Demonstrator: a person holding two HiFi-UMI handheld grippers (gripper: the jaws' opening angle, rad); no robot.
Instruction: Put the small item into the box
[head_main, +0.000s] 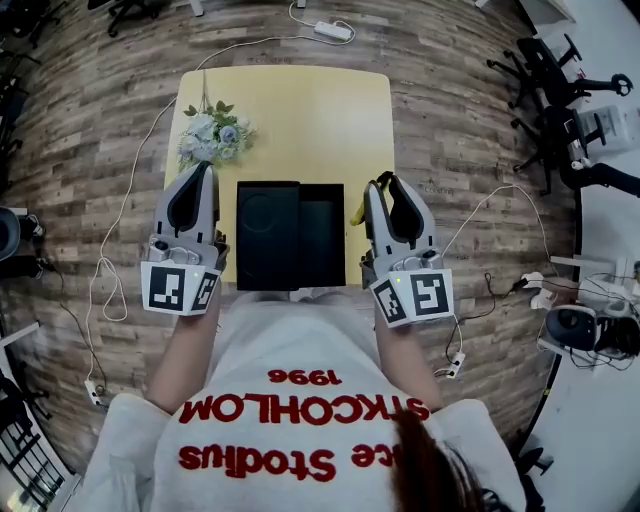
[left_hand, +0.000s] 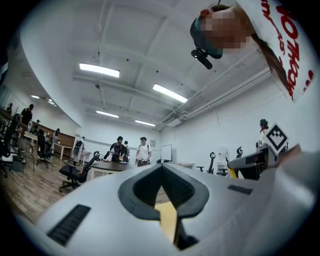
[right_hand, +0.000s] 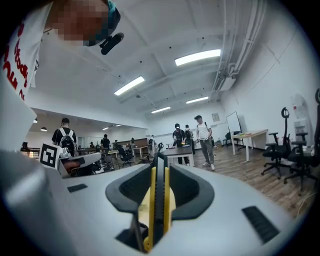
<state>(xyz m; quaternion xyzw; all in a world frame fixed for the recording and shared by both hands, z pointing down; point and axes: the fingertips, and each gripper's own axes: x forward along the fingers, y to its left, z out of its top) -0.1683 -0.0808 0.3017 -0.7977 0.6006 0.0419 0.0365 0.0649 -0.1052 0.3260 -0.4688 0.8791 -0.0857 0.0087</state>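
Note:
An open black box lies on the yellow table, right in front of me, with two dark halves side by side. My right gripper hovers just right of the box, shut on a thin yellow-and-black small item that stands on edge between the jaws. A yellow bit of the item shows beside the jaws in the head view. My left gripper hangs just left of the box. Its jaws meet at the tips with nothing between them.
A bunch of pale flowers lies at the table's far left corner. Cables and a power strip run over the wooden floor. Office chairs stand at the right. Several people stand at desks in the room behind.

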